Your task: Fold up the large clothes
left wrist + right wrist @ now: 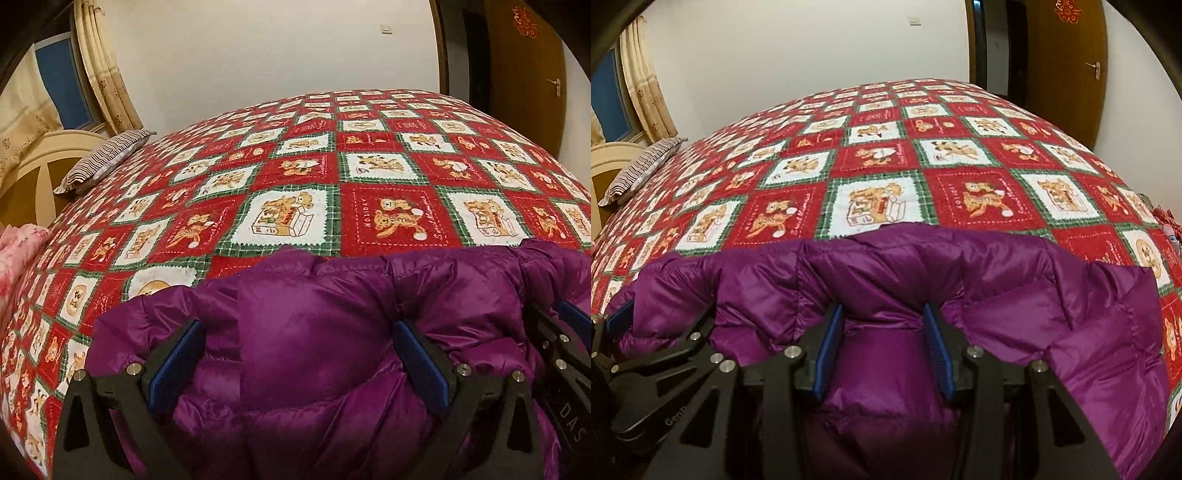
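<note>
Bunching between the blue pads of both hand-held grippers, the purple jacket (314, 332) lies at the near edge of the bed (332, 177). Its shell is glossy, thin and quilted into puffy, rounded ridges, with creases where the fabric is gathered.

The left hand-held gripper (299, 365) stands wide, a broad fold of jacket filling the gap and bulging against both pads. The right hand-held gripper (882, 350) is set about halfway, a narrower fold pinched between its pads, which press into the fabric on both sides. Each is black, with ribbed blue pad faces and silver pins at its joints. They sit side by side along the jacket's near part, so each shows at the edge of the other's view.

Beyond the jacket's far hem, the bed's cover is a fuzzy patchwork of red and white squares with bear prints and green plaid borders, lying flat and bare all the way to the far edge. A striped pillow (107, 158) rests at the bed's left edge by the cream headboard (44, 162); pink cloth (18, 254) shows nearer along that same edge.
</note>
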{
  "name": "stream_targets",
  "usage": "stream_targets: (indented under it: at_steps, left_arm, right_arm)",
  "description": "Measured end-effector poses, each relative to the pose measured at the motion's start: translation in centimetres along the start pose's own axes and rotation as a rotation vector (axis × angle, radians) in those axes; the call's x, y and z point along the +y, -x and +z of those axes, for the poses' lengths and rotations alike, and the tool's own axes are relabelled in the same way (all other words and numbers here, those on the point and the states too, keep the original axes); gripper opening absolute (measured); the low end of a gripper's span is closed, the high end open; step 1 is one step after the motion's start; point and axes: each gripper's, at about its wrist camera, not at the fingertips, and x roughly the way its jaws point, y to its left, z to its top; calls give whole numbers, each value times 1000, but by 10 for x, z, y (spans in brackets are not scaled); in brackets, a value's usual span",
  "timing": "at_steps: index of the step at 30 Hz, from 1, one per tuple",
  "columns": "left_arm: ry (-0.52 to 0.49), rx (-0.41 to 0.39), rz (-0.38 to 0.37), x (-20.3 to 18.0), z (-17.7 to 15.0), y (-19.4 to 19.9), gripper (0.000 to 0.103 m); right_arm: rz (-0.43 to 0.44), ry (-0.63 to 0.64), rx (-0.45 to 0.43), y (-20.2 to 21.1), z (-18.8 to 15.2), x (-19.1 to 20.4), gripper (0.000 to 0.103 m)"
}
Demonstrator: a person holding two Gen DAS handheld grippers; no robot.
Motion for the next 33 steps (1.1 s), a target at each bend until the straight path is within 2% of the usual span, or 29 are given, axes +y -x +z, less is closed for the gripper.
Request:
stream_targets:
  at_steps: [9,12,13,15,17,20,23,33]
  left_arm:
    - [-15,17,4,-2,3,-1,102]
    - [-26,19,1,5,6,22,102]
    - [-24,16,-23,8,4,35,102]
    - [-19,-17,-118,14,-5,63,102]
    - [-49,-22,-148,11,-21,75,102]
    - [-91,-15,-101,2,-42,67,102]
    - [-58,-13,-111,7,-50,60,102]
    - [-47,21,-133,4,-54,47,102]
  right_arm:
    - [-5,10,4,-2,0,1,51]
    - [16,39,32,2,4,2,51]
    - [30,37,34,9,4,-1,51]
    - [53,35,-18,39,-2,-3,51]
    - [86,49,-62,70,-14,-2,51]
    - [98,59,-19,78,-32,4,51]
    - [76,84,17,67,-53,6,51]
    - [64,86,-14,56,-63,3,52]
